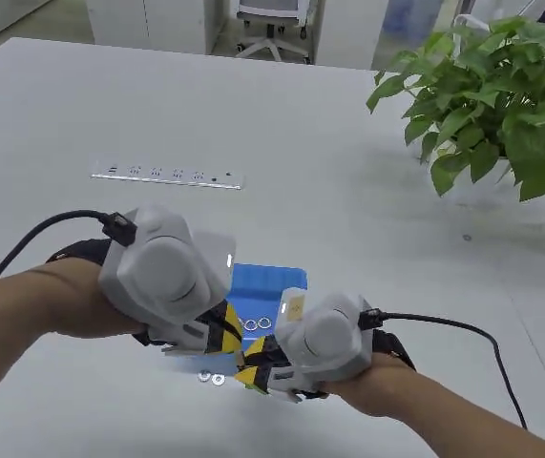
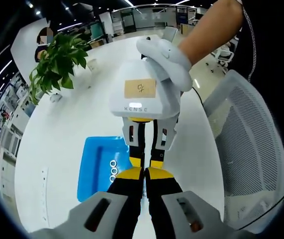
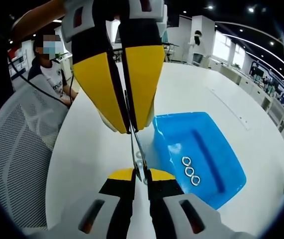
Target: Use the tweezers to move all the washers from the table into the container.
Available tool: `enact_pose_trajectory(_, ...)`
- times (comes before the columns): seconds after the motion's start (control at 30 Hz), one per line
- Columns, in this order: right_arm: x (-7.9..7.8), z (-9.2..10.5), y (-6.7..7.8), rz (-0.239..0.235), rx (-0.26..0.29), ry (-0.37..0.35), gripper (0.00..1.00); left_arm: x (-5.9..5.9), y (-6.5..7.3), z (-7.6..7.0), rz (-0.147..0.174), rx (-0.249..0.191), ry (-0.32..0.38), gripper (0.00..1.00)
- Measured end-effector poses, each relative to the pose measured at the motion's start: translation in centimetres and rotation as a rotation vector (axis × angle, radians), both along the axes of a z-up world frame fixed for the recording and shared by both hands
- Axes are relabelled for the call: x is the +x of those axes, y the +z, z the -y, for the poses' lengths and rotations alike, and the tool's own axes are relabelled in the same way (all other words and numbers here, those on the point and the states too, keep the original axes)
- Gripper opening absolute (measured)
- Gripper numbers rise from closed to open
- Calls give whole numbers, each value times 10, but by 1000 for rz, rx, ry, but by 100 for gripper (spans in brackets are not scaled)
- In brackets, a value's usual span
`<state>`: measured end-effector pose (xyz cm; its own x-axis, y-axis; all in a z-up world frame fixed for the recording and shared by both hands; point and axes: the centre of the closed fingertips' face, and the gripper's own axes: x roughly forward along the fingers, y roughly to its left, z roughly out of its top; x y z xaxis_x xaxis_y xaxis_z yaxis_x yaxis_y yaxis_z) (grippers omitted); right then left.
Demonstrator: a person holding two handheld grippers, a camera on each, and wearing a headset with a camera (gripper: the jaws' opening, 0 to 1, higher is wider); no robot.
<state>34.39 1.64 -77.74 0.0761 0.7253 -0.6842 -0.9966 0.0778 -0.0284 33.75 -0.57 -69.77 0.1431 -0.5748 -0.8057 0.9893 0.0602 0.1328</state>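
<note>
My left gripper (image 3: 130, 127) and right gripper (image 3: 141, 174) both pinch tweezers (image 3: 135, 149), jaws nearly closed. Three washers (image 3: 190, 170) in container (image 3: 221, 149), 3 o'clock.

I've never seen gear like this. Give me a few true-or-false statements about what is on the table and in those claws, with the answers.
1. Three washers lie in the blue container. True.
2. The table has no washers left on it. False: two washers lie on it, close to the grippers.
3. The tweezers run between the jaws of the left gripper and the right gripper. True.
4. The power strip lies inside the container. False: it lies on the bare table, well apart from the container.
</note>
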Motion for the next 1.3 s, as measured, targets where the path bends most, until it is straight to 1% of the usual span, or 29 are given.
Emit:
enact_pose_trajectory(0.23, 1, -1, -5, -2, -5, -1, 11, 2, -5, 0, -3, 1, 1, 5)
enact_pose_trajectory(0.5, 2, -2, -11, -11, -7, -3, 11, 2, -11, -2, -16, 1, 5, 5)
enact_pose_trajectory(0.7, 3, -3, -12, -10, -8, -1, 11, 3, -12, -2, -20, 2, 6, 6)
enact_pose_trajectory(1.2, 4, -3, -20, -25, -14, -4, 12, 5, -20, -3, -33, 6, 9, 6)
enact_pose_trajectory(1.3, 4, -3, -20, -27, -9, -8, 12, 6, -20, -2, -33, 1, 11, 6)
